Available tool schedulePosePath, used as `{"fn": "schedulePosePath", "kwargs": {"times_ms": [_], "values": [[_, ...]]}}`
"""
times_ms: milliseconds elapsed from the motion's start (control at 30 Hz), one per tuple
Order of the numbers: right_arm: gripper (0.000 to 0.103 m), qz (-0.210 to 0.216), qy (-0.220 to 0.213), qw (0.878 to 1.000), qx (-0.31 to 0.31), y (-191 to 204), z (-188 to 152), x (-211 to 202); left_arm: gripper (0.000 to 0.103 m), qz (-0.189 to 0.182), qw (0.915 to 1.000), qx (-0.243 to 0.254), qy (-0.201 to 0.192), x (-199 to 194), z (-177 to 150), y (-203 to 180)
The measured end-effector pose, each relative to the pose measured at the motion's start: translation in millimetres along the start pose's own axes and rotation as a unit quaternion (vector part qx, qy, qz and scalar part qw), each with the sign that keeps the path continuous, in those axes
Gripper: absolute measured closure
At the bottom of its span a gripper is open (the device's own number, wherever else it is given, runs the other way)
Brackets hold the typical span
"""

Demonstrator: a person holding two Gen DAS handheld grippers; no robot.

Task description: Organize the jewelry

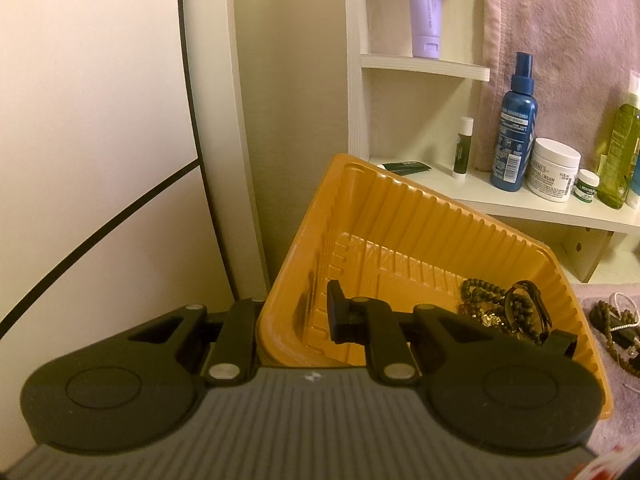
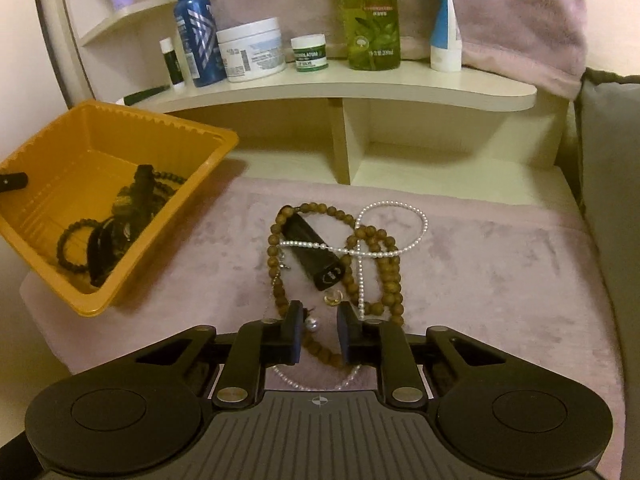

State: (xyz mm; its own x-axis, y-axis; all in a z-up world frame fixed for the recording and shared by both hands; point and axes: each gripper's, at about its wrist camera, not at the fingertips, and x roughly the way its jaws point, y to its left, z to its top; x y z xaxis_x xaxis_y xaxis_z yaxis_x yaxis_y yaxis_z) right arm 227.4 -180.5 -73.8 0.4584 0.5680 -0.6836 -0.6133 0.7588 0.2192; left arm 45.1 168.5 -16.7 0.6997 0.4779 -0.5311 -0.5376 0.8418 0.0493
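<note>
Left wrist view: my left gripper (image 1: 294,320) is clamped on the near-left wall of the orange tray (image 1: 400,216), one finger inside, the other outside the rim. The tray sits tilted at centre frame, and dark bead bracelets (image 1: 500,304) lie heaped in its lower right corner.

In the right wrist view my right gripper (image 2: 319,334) sits at lower centre, down over the pink cloth (image 2: 500,272). Its jaws stand a little apart with a loop of the brown bead necklace (image 2: 384,256) and a small pearl earring (image 2: 313,323) between them; the pads do not press on either. A white pearl strand (image 2: 416,216) and a black tube (image 2: 312,252) lie tangled with the necklace just above. The tray is at left of this frame.
</note>
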Motion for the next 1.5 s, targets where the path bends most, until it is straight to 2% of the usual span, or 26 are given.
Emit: {"fn": "schedulePosePath", "kwargs": {"times_ms": [433, 600, 733, 1033, 1133, 1500], "values": [[0.085, -0.006, 0.001, 0.999, -0.048, 18, -2, 7, 0.088, 0.0, 1.0, -0.005, 0.0, 1, 0, 1], [0.085, 0.004, 0.012, 1.0, 0.014, 0, 2, 8, 0.089, -0.002, 1.0, -0.004, 0.0, 0, 0, 1], [0.085, 0.001, 0.014, 1.0, 0.01, -3, 3, 8, 0.088, -0.001, 1.0, -0.006, -0.001, 0, 0, 1], [0.085, -0.007, 0.032, 0.995, -0.098, 25, 3, 13, 0.088, -0.001, 1.0, -0.008, -0.002, -1, 0, 0], [0.094, -0.011, 0.029, 0.996, -0.088, 23, 3, 14, 0.088, -0.001, 1.0, -0.009, -0.003, -2, 0, 0], [0.095, -0.015, 0.009, 0.995, -0.103, 32, 1, 3, 0.088, 0.0, 1.0, -0.009, -0.001, -1, 0, 1]]}}
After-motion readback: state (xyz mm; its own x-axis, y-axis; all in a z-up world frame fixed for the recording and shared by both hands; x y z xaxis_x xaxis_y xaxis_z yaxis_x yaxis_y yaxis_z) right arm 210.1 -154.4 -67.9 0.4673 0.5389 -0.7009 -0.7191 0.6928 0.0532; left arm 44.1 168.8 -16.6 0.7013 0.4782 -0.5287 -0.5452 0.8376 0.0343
